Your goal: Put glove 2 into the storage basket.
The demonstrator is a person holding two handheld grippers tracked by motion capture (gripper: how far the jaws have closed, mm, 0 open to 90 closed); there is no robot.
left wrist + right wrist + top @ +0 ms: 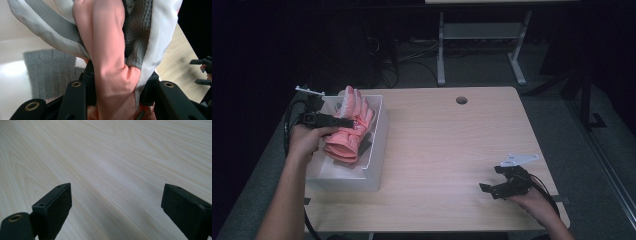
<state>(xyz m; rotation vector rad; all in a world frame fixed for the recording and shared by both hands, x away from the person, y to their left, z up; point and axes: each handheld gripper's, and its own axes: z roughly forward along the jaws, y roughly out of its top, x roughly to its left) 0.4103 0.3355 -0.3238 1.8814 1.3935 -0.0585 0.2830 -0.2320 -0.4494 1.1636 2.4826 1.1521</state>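
Glove, padded salmon-pink ski type [350, 127], gripped by left gripper [343, 122] and held just above shallow white box [377, 165], apparently mid-lift, placement undone; right gripper [492, 189] idle, jaws wide, well right of box on light wooden surface [447, 145].

the left gripper [117, 92] has its black jaws closed on a pink glove [110, 62] with grey waffle-textured and pale grey panels. behind and below it lies a grey knitted item [47, 72] on a white box floor [12, 82]. at right, the desk [180, 62] and the other gripper [203, 71].
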